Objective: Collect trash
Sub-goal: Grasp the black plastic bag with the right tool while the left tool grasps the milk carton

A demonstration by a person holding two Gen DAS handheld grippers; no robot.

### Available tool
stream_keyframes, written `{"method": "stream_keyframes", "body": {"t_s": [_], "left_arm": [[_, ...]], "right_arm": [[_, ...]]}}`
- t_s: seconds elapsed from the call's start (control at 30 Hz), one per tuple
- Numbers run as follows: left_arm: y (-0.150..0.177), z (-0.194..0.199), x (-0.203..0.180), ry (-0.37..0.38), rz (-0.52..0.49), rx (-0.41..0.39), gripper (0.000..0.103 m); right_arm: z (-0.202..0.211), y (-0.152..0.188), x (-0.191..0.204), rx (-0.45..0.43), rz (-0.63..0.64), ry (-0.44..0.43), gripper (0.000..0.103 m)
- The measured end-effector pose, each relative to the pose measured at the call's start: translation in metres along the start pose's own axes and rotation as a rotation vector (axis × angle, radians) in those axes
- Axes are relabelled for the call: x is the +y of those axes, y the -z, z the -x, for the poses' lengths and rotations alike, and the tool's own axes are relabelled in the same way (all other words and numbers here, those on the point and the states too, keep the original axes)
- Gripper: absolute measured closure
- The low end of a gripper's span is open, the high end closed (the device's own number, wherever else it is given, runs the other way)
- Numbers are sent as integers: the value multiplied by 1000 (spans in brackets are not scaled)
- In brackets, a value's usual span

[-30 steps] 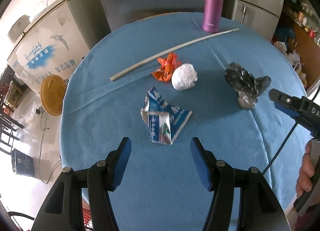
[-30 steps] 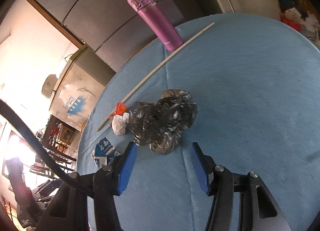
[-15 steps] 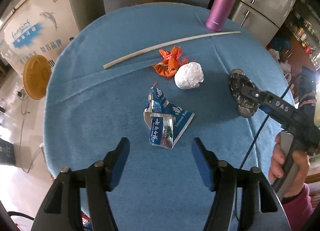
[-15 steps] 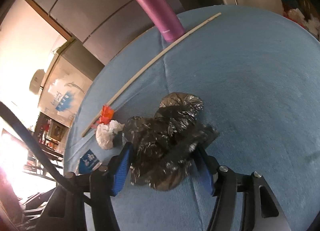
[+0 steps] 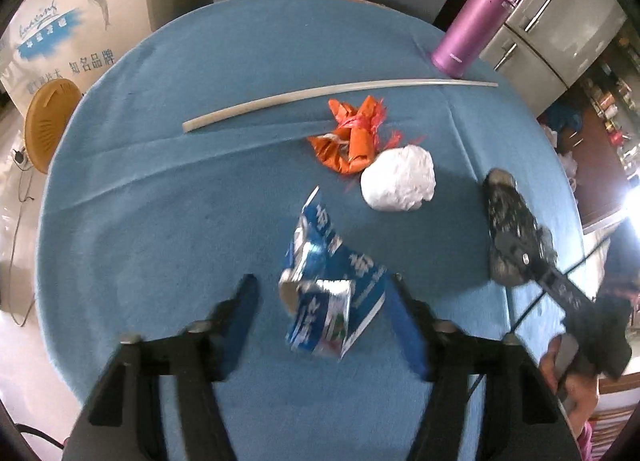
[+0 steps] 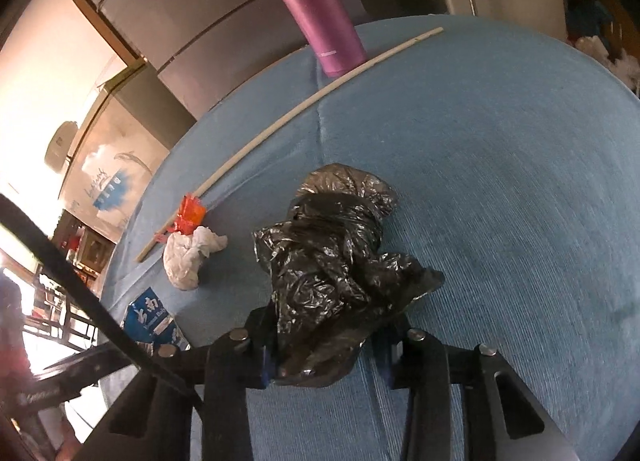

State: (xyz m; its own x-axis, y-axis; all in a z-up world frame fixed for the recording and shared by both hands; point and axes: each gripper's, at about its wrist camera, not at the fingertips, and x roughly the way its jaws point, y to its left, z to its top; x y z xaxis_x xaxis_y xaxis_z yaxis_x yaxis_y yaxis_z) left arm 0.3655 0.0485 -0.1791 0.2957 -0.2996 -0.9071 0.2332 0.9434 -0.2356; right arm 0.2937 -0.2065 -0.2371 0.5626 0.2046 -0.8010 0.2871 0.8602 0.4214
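the blue carton (image 5: 332,289), torn flat with its foil lining showing, lies on the blue tablecloth (image 5: 168,245) between the fingers of the left gripper (image 5: 324,313). those jaws are closing, but a gap shows on the left side and the right pad sits just at the carton's edge, so it is not yet pinched. off to the right, the black plastic bag (image 6: 332,257) is a crumpled heap whose near end sits between the fingers of the right gripper (image 6: 326,353); those jaws are closing too and the pads look pressed into the film.

beyond the 2 targets lie a white paper wad (image 5: 398,178) touching an orange wrapper (image 5: 352,139), then a long pale stick (image 5: 332,95), and a purple flask (image 5: 476,19) upright near the far edge.

to do this step well, i'd judge that the left fingers should reach down to the cloth so the flat carton gets squeezed across its raised folded ridge, not skimmed over. the bag is slippery and springy, so the right grip should gather plenty of film before lifting, or a loose fold may slide out. lift both straight up, clear of the wad.
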Motion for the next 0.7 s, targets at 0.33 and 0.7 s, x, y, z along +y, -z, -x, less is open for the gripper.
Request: {"method": "stream_keyframes", "body": {"t_s": [0.33,0.7], "left_arm": [[19,17,-18,-6,-56,-71,84],[63,58,-55,-66,-153,-154,85]], "right_arm": [[26,19,3,-4,27,-21,63],[72,53,13,-43,98,-42,63]]}}
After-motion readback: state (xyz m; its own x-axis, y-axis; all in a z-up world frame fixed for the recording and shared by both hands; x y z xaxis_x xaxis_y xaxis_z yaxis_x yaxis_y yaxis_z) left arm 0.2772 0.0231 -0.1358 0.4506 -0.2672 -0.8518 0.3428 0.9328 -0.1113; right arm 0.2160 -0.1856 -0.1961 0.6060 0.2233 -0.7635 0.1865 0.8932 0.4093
